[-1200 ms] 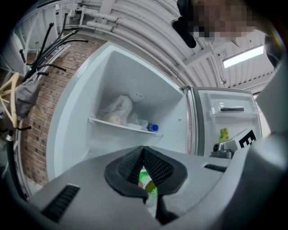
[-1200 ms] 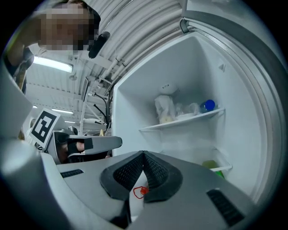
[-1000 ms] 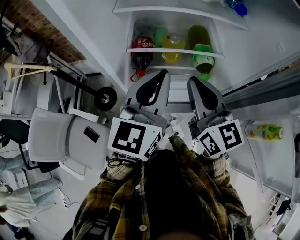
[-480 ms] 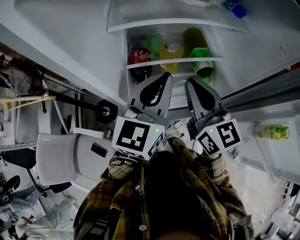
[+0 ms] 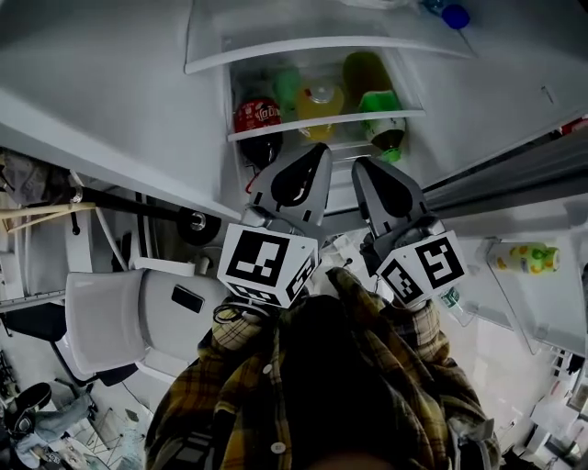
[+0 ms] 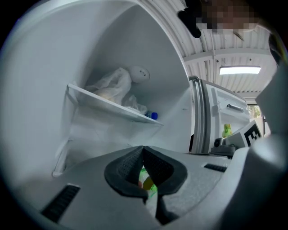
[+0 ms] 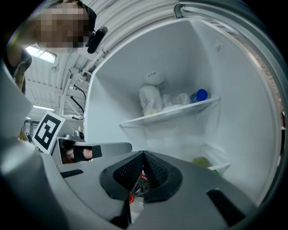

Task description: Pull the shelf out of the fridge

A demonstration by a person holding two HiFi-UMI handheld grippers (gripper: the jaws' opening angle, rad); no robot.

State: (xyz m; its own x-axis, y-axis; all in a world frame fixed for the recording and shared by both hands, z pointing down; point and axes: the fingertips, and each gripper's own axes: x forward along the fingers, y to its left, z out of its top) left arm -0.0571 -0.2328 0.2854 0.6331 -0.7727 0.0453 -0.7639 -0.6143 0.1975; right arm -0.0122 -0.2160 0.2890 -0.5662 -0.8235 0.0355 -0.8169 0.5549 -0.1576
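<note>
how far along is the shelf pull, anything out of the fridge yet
Done: only that the fridge stands open. In hand: nothing. The left hand-held gripper and right hand-held gripper are both shut and empty, pointed into the interior. Left: everything else. The shelf carrying the bottles sits fully inside, not yet gripped or pulled.

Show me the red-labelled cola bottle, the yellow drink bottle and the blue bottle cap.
Red-labelled cola bottle [image 5: 259, 116], head view: its red label.
Yellow drink bottle [image 5: 314, 101], head view: its body.
Blue bottle cap [image 5: 454, 16], head view: its top.
</note>
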